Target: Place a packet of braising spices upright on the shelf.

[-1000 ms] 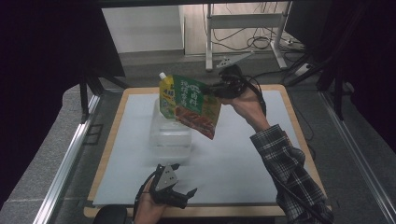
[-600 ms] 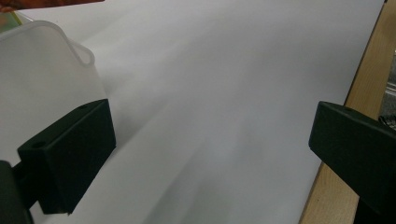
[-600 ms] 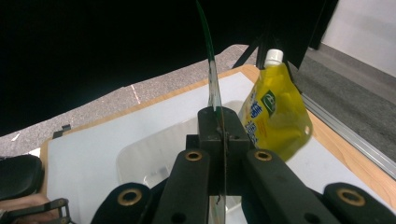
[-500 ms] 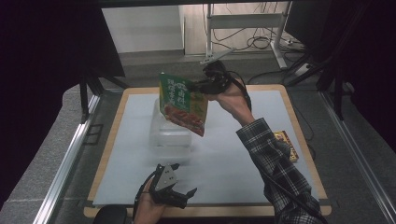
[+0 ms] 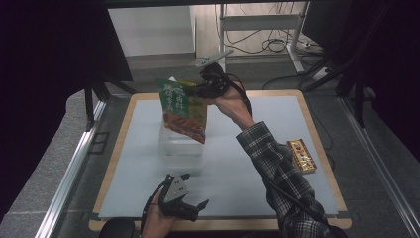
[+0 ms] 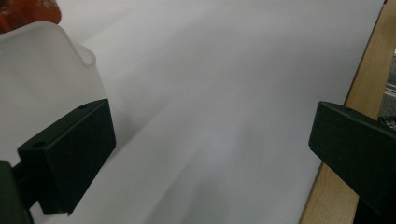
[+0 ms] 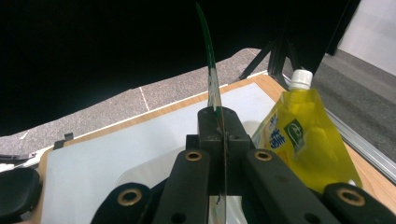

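You're working under even overhead light: the white worktop (image 5: 257, 163) glows while everything around it sinks to black. Your left gripper view is soft, the translucent container (image 6: 44, 70) beside its tongs blurred. Faint shadows pool under that container; no harsh glare.

Right claw (image 5: 200, 89) raised above the desk's far edge, arm stretched forward, plaid sleeve (image 5: 277, 168) along it, jaws clamped tight. Left claw (image 5: 190, 206) low at the near edge, hand (image 5: 158, 218) underneath, jaws spread wide.
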A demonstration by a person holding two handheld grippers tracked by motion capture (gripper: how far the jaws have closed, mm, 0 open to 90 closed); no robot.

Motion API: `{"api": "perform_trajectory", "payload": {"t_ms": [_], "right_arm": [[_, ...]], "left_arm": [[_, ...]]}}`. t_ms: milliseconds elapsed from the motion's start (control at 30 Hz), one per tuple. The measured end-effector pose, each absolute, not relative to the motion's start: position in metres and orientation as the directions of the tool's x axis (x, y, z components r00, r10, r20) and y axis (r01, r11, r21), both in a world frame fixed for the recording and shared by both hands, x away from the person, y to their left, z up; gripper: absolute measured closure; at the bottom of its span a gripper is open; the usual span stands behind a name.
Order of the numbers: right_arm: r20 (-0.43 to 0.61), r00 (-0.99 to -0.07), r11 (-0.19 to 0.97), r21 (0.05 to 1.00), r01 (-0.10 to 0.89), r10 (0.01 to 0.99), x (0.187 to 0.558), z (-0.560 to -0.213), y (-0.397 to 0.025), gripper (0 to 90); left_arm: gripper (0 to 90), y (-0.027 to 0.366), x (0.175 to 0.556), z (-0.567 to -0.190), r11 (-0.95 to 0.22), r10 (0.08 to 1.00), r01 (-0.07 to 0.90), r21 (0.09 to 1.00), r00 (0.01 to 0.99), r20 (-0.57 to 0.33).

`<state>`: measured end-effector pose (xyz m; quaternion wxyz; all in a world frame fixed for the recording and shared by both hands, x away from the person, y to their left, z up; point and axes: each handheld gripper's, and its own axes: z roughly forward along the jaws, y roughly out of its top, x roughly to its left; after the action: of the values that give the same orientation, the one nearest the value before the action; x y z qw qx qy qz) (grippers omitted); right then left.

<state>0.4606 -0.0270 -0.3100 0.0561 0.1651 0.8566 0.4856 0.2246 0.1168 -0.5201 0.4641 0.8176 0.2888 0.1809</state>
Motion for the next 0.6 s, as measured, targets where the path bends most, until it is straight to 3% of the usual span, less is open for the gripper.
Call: {"api": "perform_trajectory", "payload": {"t_ms": [600], "right_arm": [[0.087,-0.940,0.490,0.836,0.249,0.329,0.469,-0.336,-0.004,89.2]], "left_arm": [[0.4,0.116,0.224,-0.521,-0.398,0.640,0.308,0.864,0.768,0.021]]}}
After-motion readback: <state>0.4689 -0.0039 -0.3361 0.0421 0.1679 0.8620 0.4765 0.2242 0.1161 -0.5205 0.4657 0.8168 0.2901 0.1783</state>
